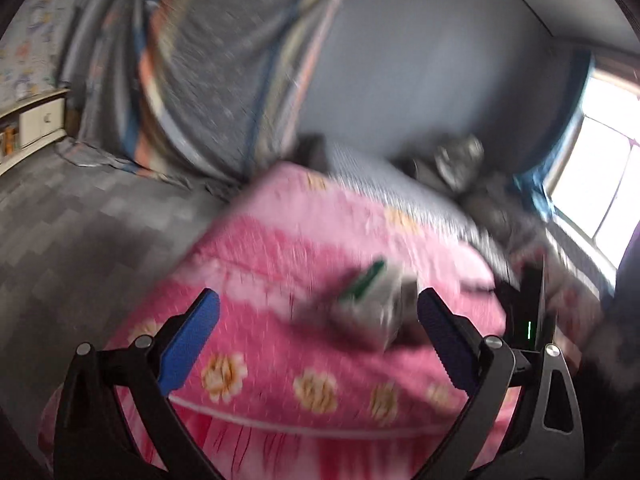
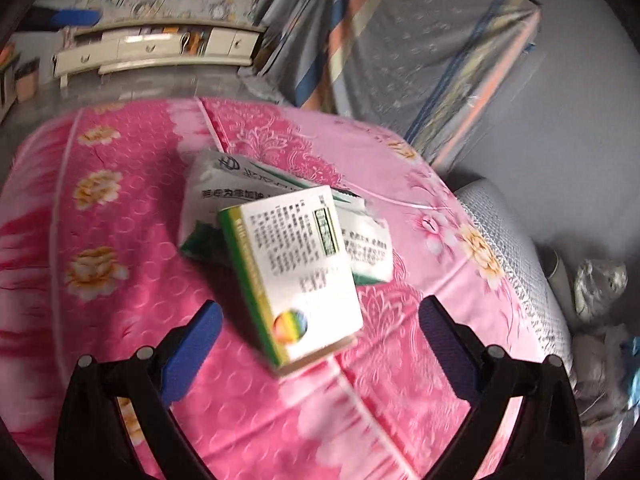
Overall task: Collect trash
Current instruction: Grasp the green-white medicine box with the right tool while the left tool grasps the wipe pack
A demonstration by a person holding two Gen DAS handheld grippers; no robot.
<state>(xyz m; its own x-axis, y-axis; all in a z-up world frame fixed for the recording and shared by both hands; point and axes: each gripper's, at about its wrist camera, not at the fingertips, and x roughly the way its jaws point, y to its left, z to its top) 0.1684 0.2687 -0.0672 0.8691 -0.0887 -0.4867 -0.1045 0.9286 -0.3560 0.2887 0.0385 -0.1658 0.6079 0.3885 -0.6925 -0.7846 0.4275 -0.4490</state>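
Observation:
A white and green carton [image 2: 296,272] lies on a pink flowered bedspread [image 2: 120,240], on top of a white and green plastic wrapper [image 2: 224,184]. My right gripper [image 2: 320,344] is open and empty, its blue fingers on either side of the carton's near end, just short of it. In the left wrist view the same trash [image 1: 372,300] shows blurred on the bedspread [image 1: 280,240]. My left gripper [image 1: 318,340] is open and empty, with the trash just ahead of its right finger.
A grey cloth-draped object [image 2: 400,60] stands beyond the bed. A cream low cabinet [image 2: 160,50] lines the far wall. A grey pillow [image 2: 508,248] and crumpled bags [image 2: 600,284] lie at the right. A bright window [image 1: 600,184] is at the right.

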